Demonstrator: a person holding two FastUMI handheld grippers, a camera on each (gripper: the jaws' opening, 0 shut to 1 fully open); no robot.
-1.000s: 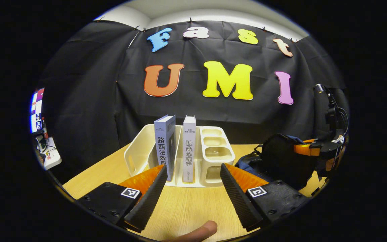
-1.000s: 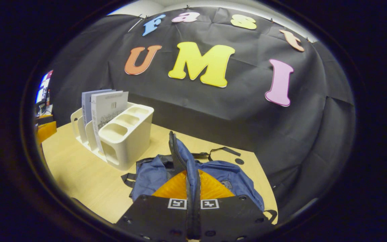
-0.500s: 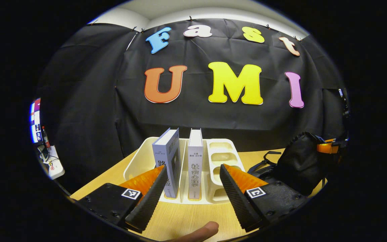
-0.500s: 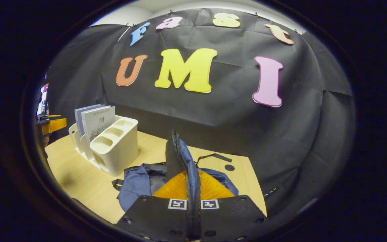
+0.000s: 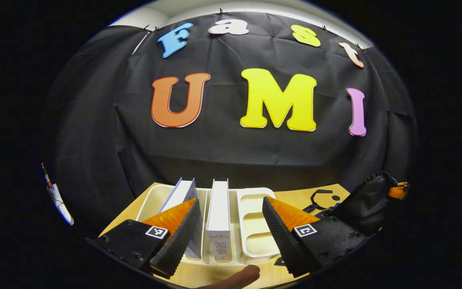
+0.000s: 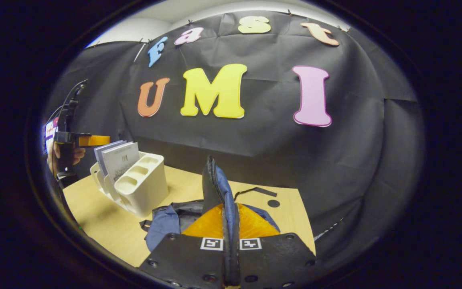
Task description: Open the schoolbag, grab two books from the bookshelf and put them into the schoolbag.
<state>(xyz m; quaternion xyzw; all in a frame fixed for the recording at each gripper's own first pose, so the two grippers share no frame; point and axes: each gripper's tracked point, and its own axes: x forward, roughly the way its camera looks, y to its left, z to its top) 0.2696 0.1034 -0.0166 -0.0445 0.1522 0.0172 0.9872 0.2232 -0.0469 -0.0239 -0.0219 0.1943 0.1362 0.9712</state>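
Note:
Two books stand in a cream bookshelf [image 5: 255,228]. My left gripper [image 5: 229,204] is open just above them. The upright white book [image 5: 219,212] lies between its fingers, and the tilted grey book [image 5: 181,194] is partly hidden behind the left finger. The blue schoolbag [image 6: 163,224] lies on the table. My right gripper [image 6: 229,214] is shut on the schoolbag's zipper edge [image 6: 214,184] and holds it raised. In the right gripper view, the left gripper [image 6: 90,140] hovers over the books [image 6: 120,158] in the bookshelf [image 6: 144,190].
The wooden table [image 6: 102,224] ends at the black cloth wall behind. The bookshelf has small open compartments on its right side. A bag strap [image 6: 255,190] trails on the table. In the left gripper view the dark schoolbag [image 5: 369,204] rises at the right. A person's fingertip [image 5: 239,277] shows at the bottom.
My left gripper has moved forward and up over the books, which now sit between its open fingers. The right gripper has kept the bag's edge raised.

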